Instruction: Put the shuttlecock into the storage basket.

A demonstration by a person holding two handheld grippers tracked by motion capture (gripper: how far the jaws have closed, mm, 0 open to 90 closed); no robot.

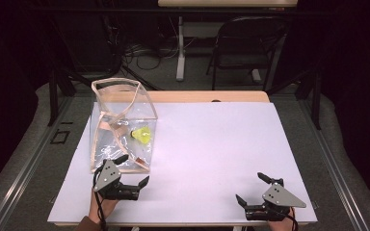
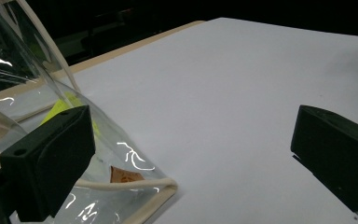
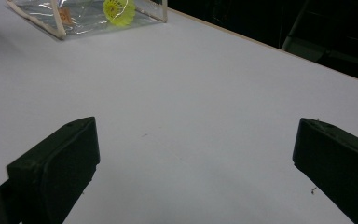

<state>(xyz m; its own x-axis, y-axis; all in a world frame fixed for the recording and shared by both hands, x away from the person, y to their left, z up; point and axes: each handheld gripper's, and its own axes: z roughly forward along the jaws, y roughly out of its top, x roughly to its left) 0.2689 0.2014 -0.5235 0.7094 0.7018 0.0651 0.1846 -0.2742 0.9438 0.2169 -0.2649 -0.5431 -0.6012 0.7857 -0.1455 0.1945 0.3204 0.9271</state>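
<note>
Both grippers gape wide, empty: left gripper point(image 1: 135, 170) beside the clear bag point(image 1: 120, 122) holding, seemingly, a yellow shuttlecock point(image 1: 142, 134); right gripper point(image 1: 254, 188) near the table's point(image 1: 212, 144) right front corner.

The room is dark. A big white table point(image 1: 212, 144) has a wood edge at the back. Behind it stands a black chair point(image 1: 245, 43) on a grey floor point(image 1: 164, 72), near cables point(image 1: 144, 50) and a white table leg point(image 1: 180, 48).

The high view looks forward and down from above the person's side, taking in the whole white table point(image 1: 212, 144) from a distance. The left gripper view sits low and close against the clear bag point(image 2: 98, 186). The right gripper view looks low across the table toward that same bag point(image 3: 84, 14), far off.
</note>
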